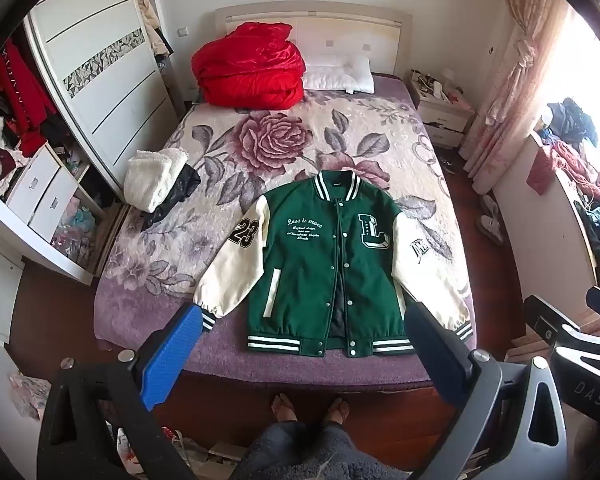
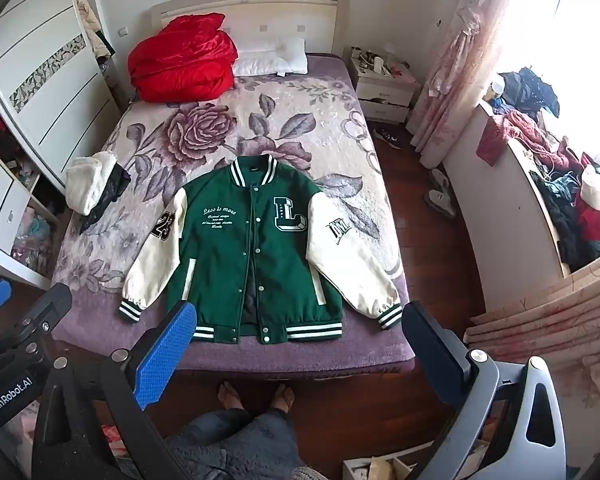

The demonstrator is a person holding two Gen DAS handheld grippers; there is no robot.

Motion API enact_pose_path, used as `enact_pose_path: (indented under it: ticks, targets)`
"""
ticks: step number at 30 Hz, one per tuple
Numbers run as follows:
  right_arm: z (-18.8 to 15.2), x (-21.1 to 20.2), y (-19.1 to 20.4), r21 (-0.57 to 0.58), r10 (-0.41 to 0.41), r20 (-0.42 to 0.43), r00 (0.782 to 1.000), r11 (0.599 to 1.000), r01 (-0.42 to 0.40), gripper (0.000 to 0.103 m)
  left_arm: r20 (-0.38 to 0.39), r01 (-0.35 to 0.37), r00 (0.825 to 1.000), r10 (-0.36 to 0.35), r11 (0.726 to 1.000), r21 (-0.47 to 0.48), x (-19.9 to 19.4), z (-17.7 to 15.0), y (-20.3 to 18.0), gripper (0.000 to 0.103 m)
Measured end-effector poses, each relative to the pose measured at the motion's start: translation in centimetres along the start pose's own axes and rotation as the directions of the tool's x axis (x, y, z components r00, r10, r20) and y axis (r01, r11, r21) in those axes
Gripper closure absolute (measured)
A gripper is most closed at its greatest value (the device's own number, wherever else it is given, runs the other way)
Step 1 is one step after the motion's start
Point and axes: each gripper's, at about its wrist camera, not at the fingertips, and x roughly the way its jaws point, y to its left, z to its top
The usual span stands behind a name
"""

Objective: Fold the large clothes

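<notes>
A green varsity jacket [image 1: 324, 264] [image 2: 252, 256] with cream sleeves lies flat, front up, on the bed's near half, collar pointing away and both sleeves spread outward. It bears a white "L" patch and a "23" on one sleeve. My left gripper [image 1: 304, 320] hangs open high above the jacket's hem, blue-padded fingers [image 1: 172, 356] wide apart with nothing between them. My right gripper [image 2: 300, 318] is likewise open above the hem, holding nothing. Each gripper shows at the edge of the other's view.
The bed [image 1: 284, 364] carries a floral blanket, a red quilt [image 1: 248, 68], a white pillow [image 1: 340, 74] and a folded white garment [image 1: 152, 180] at its left edge. A wardrobe [image 1: 80, 60] stands left, a nightstand [image 1: 440, 112] and clothes piles right. A person's bare feet [image 1: 308, 408] stand at the bed's foot.
</notes>
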Motion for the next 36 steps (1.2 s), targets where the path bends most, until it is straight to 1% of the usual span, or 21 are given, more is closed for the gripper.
enact_pose_path:
  ticks: [36]
  targets:
    - [-0.16,-0.40,0.60,0.001,-0.003,0.004,1.000,1.000,0.003,0.000,0.003,-0.005,1.000,0.005,1.000,0.003,-0.59,-0.09,0.37,0.000]
